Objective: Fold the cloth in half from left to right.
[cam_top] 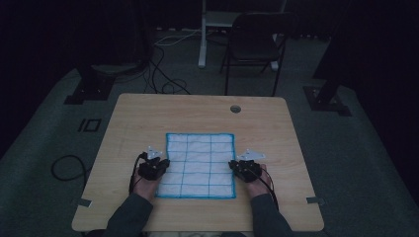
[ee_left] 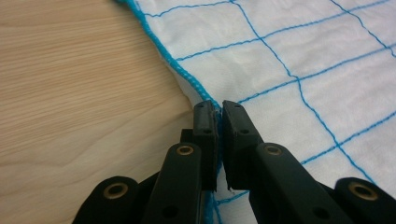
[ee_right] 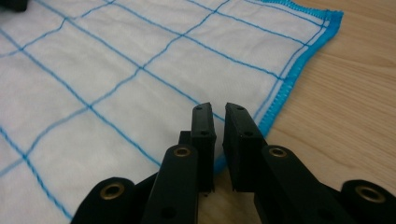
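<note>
A white cloth [cam_top: 200, 155] with a blue grid and blue hem lies flat on the wooden table [cam_top: 148, 113]. My left gripper [cam_top: 164, 164] sits at the cloth's left edge. In the left gripper view its jaws [ee_left: 219, 105] are shut on the blue hem of the cloth [ee_left: 303, 60], which rises a little between the pads. My right gripper [cam_top: 233, 167] sits at the cloth's right edge. In the right gripper view its jaws [ee_right: 218, 107] stand almost together with a thin gap. The hem of the cloth [ee_right: 116, 70] lies flat in that gap.
A round cable hole [cam_top: 235, 108] is in the table's far side. A dark folding chair [cam_top: 254, 42] and a white stand [cam_top: 202, 34] are on the floor beyond the table. Cables [cam_top: 66, 168] lie on the floor at the left.
</note>
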`<state>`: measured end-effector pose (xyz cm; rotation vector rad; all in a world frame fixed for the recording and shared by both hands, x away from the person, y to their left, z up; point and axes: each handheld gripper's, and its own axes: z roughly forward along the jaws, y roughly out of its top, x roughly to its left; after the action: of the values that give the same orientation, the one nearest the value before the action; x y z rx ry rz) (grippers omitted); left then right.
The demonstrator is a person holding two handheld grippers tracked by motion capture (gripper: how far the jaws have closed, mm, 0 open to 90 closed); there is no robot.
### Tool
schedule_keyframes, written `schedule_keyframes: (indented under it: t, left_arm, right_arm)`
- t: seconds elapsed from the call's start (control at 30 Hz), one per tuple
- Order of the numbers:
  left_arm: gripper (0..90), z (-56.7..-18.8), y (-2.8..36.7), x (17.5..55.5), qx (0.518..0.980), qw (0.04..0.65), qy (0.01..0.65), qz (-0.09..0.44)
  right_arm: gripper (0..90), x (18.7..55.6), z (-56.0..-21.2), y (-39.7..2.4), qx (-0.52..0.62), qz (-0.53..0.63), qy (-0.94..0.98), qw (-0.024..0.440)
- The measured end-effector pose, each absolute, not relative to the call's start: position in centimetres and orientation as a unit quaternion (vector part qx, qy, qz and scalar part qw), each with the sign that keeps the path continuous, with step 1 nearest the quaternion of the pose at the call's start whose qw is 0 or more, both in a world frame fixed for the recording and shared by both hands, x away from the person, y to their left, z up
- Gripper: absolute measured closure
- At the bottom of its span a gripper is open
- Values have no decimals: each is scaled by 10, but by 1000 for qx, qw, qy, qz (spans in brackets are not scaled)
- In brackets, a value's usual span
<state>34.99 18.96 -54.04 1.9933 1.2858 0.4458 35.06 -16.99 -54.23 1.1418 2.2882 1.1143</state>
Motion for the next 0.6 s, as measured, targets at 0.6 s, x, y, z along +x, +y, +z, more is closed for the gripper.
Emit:
schedule_keyframes:
  t: [0.6]
  left_arm:
    - [869, -539, 213, 353, 753, 352, 525, 181]
  right_arm:
    - [810, 345, -546, -161, 374, 388, 827, 160]
